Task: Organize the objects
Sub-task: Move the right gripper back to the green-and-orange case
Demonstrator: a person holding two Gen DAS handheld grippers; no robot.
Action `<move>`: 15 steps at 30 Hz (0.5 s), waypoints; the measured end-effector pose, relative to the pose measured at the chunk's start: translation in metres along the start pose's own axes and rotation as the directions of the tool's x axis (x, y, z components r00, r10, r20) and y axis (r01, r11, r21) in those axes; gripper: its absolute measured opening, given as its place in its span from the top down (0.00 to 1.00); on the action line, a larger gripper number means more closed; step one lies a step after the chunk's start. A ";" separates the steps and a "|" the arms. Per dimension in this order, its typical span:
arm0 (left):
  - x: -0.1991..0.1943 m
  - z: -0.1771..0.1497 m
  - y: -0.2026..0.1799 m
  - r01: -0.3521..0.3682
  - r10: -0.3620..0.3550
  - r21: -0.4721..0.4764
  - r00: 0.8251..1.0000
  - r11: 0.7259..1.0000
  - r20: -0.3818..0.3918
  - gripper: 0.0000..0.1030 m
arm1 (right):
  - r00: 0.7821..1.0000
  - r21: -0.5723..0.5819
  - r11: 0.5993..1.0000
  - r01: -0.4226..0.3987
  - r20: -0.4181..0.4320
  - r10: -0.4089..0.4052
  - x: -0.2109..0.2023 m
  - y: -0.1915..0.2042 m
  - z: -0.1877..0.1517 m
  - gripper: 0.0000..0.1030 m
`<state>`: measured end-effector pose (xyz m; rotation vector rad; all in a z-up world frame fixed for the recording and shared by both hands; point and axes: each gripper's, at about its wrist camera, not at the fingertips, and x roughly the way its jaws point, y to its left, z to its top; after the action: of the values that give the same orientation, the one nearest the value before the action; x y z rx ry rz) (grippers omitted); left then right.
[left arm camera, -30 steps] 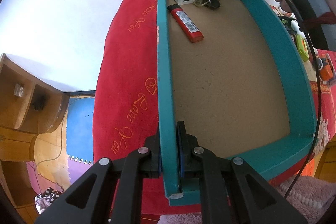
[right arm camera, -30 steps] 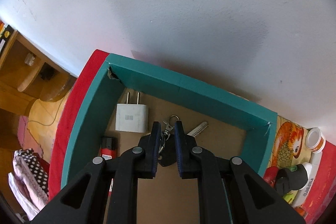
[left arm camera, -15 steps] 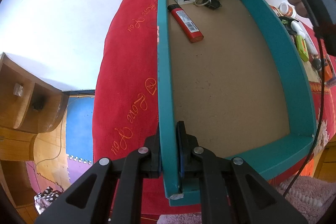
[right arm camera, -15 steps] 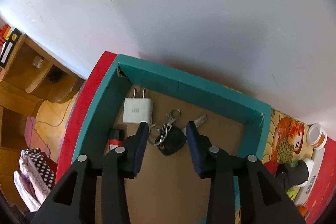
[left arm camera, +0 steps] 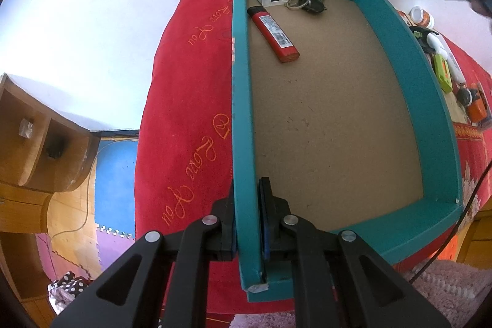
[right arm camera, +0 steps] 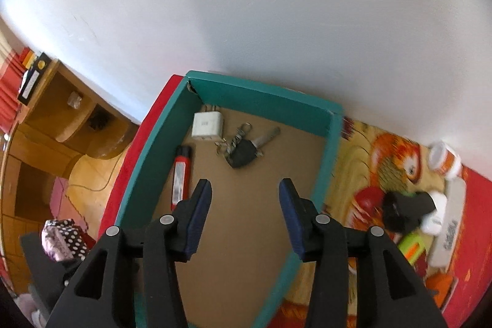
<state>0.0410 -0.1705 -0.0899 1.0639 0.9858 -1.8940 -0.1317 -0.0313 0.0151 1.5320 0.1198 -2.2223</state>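
1. The near left wall of the shallow teal box with a brown fibreboard floor (left arm camera: 243, 100) is clamped by the left hand-held gripper (left arm camera: 248, 223).
2. The right hand-held gripper (right arm camera: 245, 199) is seen empty, its jaws opening above the box.
3. The black key fob with keys and ring (right arm camera: 243, 148) is found lying in the box's far corner, just beside a white plug-in charger (right arm camera: 206, 125) and a red lighter (right arm camera: 181, 174).

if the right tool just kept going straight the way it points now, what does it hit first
Most likely the bare brown floor of the teal box, short of the keys. Nothing sits between the opening jaws of the right tool; depth is unclear.
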 end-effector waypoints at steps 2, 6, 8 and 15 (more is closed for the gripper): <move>0.000 0.001 0.000 0.000 0.000 -0.003 1.000 1.000 0.000 0.92 | 1.000 0.016 1.000 0.001 0.007 -0.001 -0.009 -0.008 -0.009 0.54; 0.001 0.002 0.001 0.006 -0.006 -0.009 1.000 1.000 -0.002 0.92 | 0.999 0.026 0.999 0.038 0.025 -0.038 -0.025 -0.020 -0.029 0.53; 0.001 0.002 0.000 0.007 -0.007 -0.010 1.000 1.000 -0.002 0.92 | 0.999 0.047 0.998 0.033 0.021 -0.034 -0.031 -0.030 -0.042 0.53; 0.001 0.003 -0.001 0.006 -0.006 -0.005 1.000 1.000 -0.006 0.92 | 0.999 0.148 0.988 0.035 0.005 -0.036 -0.033 -0.058 -0.076 0.53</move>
<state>0.0385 -0.1726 -0.0897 1.0658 0.9975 -1.8928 -0.0787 0.0543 0.0061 1.6097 -0.0213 -2.3102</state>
